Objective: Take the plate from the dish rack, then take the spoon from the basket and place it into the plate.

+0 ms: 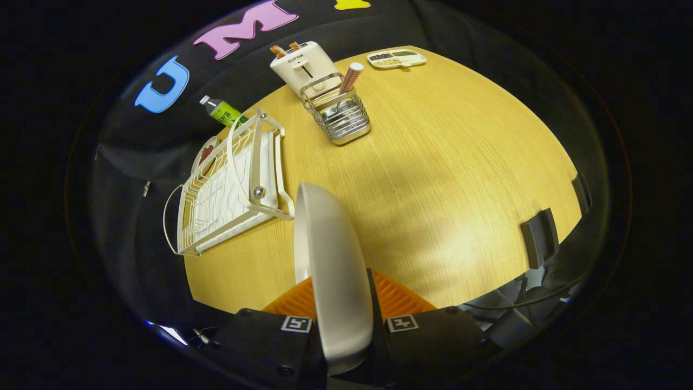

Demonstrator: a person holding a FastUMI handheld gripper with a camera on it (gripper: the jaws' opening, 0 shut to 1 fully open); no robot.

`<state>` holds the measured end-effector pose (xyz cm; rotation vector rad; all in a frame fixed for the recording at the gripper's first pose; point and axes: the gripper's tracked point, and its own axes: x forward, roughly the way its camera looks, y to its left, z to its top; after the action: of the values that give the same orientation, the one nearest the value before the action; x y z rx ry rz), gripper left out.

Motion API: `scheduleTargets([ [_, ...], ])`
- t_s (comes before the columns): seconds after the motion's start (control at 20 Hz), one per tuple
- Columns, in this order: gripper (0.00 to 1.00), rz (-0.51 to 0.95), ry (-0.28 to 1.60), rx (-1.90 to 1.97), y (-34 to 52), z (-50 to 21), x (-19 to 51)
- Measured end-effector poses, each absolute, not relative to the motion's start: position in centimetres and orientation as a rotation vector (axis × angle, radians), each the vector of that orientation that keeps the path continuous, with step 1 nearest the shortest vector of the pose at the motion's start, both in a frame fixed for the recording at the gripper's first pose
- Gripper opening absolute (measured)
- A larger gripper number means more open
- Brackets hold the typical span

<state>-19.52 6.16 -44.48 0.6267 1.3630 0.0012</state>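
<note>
A white plate (330,254) stands on edge between my two fingers, and my gripper (342,295) is shut on its rim. The plate is held up above the wooden table (449,179). The white wire dish rack (227,187) lies just beyond the fingers to the left, with nothing standing in its slots. Farther off stands a metal wire basket (337,114); a spoon with a checked pink handle (351,77) sticks up out of it.
A white toaster (302,65) with bread in it stands behind the basket. A green-labelled bottle (223,112) lies behind the rack. A small divided tray (396,58) of snacks sits at the table's far edge. Dark clamps (538,237) grip the right edge.
</note>
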Motion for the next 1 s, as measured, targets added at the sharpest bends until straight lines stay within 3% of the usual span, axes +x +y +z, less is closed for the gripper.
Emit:
scheduleTargets([
  [0.15, 0.43, -0.007, 1.364, 0.618, 5.7, -44.9, -19.2],
  [0.3, 0.42, -0.009, 1.374, 0.591, 5.5, -45.2, -18.9],
  [0.7, 0.64, -0.030, 1.379, 0.447, 4.2, -45.7, -19.2],
  [1.0, 0.74, -0.014, 1.365, 0.318, 3.2, -45.7, -18.7],
])
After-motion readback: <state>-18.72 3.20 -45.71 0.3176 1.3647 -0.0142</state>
